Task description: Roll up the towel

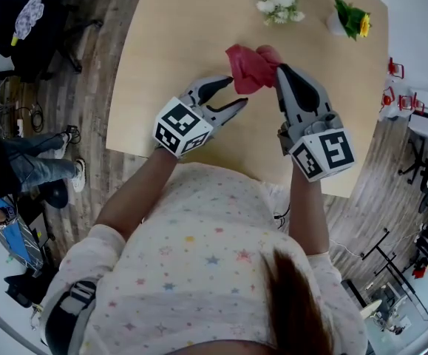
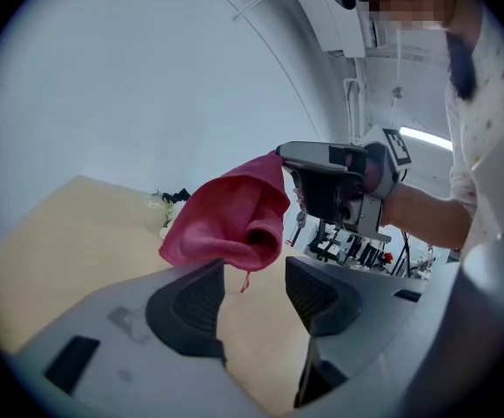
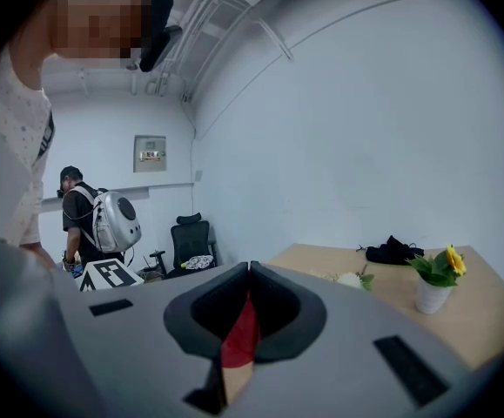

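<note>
Now my right gripper [image 1: 279,69] is clenched on the towel [image 1: 249,66], held above the table's [image 1: 169,65] middle; my left gripper [image 1: 237,92] gapes empty just beside it.

top [image 1: 199,250]: the person is wearing a pale one, dotted with small coloured stars.
sleeves [image 1: 88,254]: they are ending short, above the elbows.
left gripper [image 1: 237,91]: it is showing a grey shell, black-lined jaws and a black-and-white marker cube [image 1: 182,126].
right gripper [image 1: 279,71]: it is showing the same colours and markings.
</note>
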`<state>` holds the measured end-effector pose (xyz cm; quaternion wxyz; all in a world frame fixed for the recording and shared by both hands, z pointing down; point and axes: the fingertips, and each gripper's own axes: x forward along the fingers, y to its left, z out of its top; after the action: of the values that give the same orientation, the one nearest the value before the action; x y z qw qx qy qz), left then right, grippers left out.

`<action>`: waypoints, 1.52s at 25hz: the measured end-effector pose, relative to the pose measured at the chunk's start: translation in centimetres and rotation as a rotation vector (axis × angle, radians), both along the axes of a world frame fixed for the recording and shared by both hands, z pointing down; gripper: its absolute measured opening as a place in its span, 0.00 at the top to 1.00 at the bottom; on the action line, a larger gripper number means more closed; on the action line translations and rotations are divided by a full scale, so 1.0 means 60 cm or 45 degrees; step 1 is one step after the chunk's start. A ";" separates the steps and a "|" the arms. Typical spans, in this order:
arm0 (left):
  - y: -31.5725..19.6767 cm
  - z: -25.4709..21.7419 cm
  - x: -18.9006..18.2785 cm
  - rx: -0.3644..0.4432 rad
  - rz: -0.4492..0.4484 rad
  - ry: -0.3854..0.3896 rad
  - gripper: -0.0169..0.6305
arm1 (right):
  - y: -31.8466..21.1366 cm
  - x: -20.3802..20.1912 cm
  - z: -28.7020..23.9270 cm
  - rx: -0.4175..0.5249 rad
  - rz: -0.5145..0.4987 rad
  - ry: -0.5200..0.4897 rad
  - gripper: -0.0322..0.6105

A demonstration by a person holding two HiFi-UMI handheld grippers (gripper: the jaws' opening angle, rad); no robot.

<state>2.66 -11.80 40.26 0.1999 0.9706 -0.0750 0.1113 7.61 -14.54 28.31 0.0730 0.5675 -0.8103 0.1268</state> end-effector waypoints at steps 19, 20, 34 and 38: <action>-0.120 -0.120 -0.074 0.688 -0.009 -0.199 0.93 | 0.019 0.068 -0.044 0.076 0.070 0.011 0.94; -0.128 -0.130 -0.077 0.700 -0.030 -0.196 0.93 | 0.019 0.068 -0.048 0.084 0.067 0.010 0.94; -0.136 -0.227 -0.099 0.858 -0.142 -0.152 0.93 | 0.050 0.046 -0.087 0.156 0.009 -0.049 0.94; -0.114 -0.218 -0.091 0.848 -0.121 -0.167 0.93 | 0.063 0.052 -0.083 0.142 0.032 -0.057 0.94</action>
<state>-2.79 -18.64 27.20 -0.1282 0.9688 -0.1651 0.1334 10.76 -10.78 23.31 0.0214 0.5779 -0.8103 0.0949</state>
